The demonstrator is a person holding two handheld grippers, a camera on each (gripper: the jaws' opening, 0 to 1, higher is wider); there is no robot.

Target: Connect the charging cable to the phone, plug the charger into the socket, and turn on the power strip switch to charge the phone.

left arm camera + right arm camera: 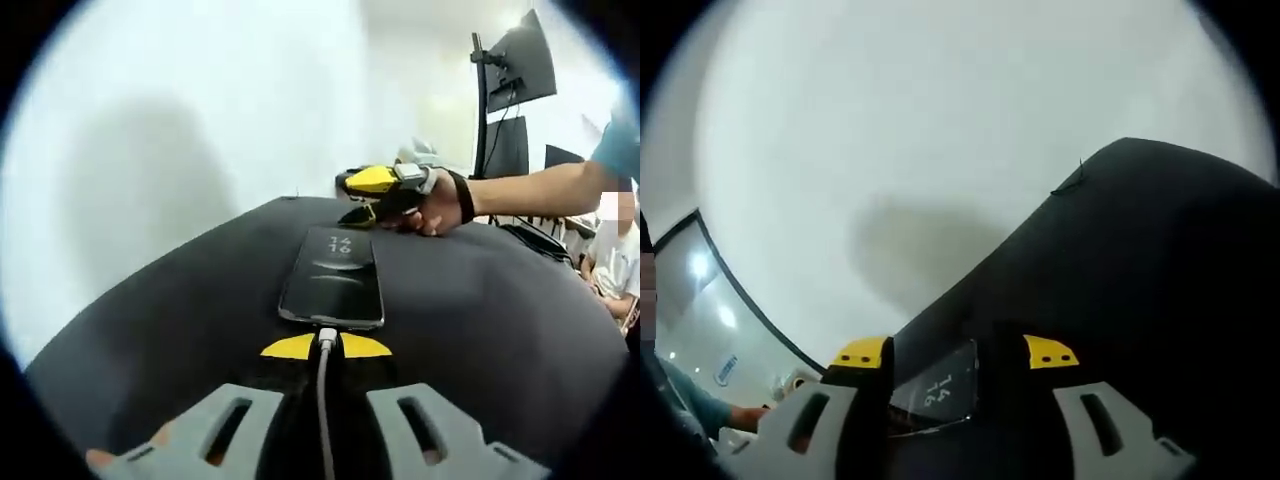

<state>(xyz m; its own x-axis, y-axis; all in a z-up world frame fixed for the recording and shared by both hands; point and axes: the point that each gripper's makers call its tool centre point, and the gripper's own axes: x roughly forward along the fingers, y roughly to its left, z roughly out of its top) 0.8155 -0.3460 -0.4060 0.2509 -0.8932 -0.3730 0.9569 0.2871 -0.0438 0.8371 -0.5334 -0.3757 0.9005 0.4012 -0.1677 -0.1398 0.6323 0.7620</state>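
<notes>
— Jaws first: how do they stand on each side?

— Down at the near end, the left gripper (325, 347) has its yellow tips either side of the charging cable (324, 400), right at the plug. They look pressed in on it, though the plug hides the actual contact. At the far end, the right gripper (953, 352) stands with its jaws spread, one on each side of the phone's top edge; in the right gripper view there is a visible gap at both sides.

— And the phone itself?

— The phone (334, 277) lies flat, face up, in the middle of the dark desk (150, 330). Its screen is lit and shows a clock. The white plug sits at its near edge, seemingly seated in the port.

— So the first step is done?

— I'd judge it done or nearly so. The right gripper looks placed to brace the phone while the plug is pushed home.

— What's left?

— Plugging the charger into the socket and flipping the power strip switch. From where these two views look, I can't point to charger, socket or strip, so I'd call both steps not yet done.
</notes>
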